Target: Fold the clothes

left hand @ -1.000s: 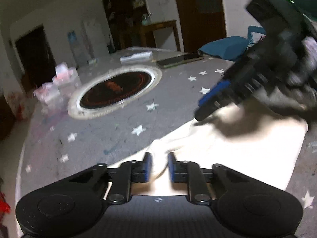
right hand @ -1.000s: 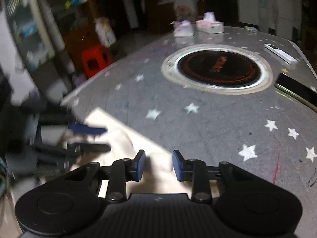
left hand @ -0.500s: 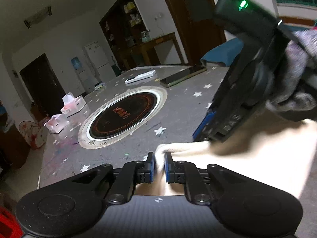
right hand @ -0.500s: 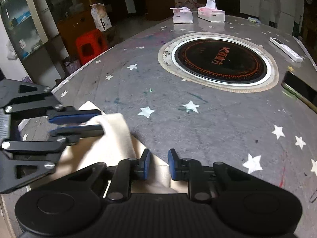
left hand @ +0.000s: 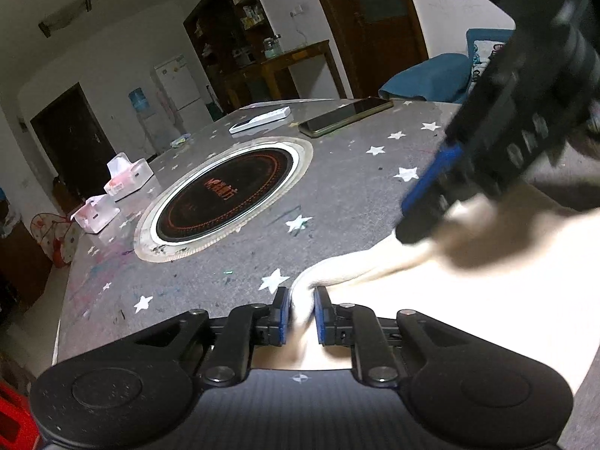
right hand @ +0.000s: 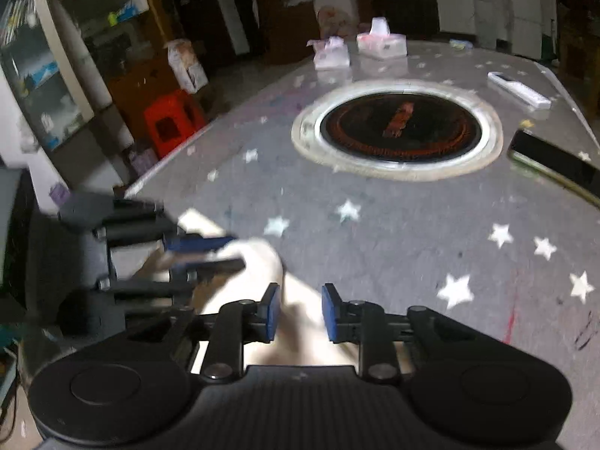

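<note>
Both grippers, left gripper (left hand: 300, 313) and right gripper (right hand: 297, 312), at cream garment (left hand: 468, 281) edge | fingers opening, cloth between | next we regrip, fold over.

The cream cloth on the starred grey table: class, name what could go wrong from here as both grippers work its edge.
1. The left gripper and right gripper are both opening on the cream cloth; its bunched edge may slip free.
2. Dragged forward, it could sweep the black phone or catch the round black cooktop.
</note>
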`<state>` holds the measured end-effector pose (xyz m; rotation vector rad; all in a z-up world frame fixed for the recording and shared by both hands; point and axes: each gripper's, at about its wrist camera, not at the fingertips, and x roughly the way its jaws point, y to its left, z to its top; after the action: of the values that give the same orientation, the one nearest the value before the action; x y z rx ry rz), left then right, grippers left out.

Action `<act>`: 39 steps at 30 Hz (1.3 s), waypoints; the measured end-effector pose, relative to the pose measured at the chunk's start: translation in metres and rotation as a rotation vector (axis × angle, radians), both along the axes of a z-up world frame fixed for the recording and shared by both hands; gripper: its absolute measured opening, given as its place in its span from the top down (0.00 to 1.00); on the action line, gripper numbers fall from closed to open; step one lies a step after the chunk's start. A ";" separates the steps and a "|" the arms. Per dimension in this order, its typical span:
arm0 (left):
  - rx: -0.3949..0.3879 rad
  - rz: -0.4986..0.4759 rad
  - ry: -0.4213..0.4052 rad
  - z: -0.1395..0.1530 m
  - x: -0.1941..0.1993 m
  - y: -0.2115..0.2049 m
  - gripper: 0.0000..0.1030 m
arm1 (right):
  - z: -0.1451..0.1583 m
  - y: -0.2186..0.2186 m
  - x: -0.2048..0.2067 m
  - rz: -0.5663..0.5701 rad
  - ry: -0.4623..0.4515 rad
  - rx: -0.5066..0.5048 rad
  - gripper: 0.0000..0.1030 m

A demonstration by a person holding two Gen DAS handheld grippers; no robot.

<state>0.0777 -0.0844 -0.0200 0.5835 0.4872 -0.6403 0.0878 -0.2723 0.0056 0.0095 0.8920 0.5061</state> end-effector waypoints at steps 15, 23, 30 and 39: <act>0.011 0.019 -0.028 0.000 -0.003 0.001 0.64 | 0.003 0.007 -0.011 -0.059 -0.145 -0.118 0.96; -0.044 0.020 -0.028 0.019 -0.010 0.007 0.55 | -0.009 0.005 -0.002 -0.099 -0.141 -0.155 0.95; -0.049 -0.023 0.009 0.016 -0.018 0.002 0.78 | 0.003 0.008 -0.009 -0.048 -0.142 -0.079 0.95; -0.052 0.000 0.071 0.004 -0.001 0.005 0.80 | -0.010 0.023 0.000 -0.008 -0.092 -0.073 0.95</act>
<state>0.0762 -0.0799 -0.0161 0.5128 0.5359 -0.6734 0.0877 -0.2493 -0.0047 -0.0767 0.8194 0.4627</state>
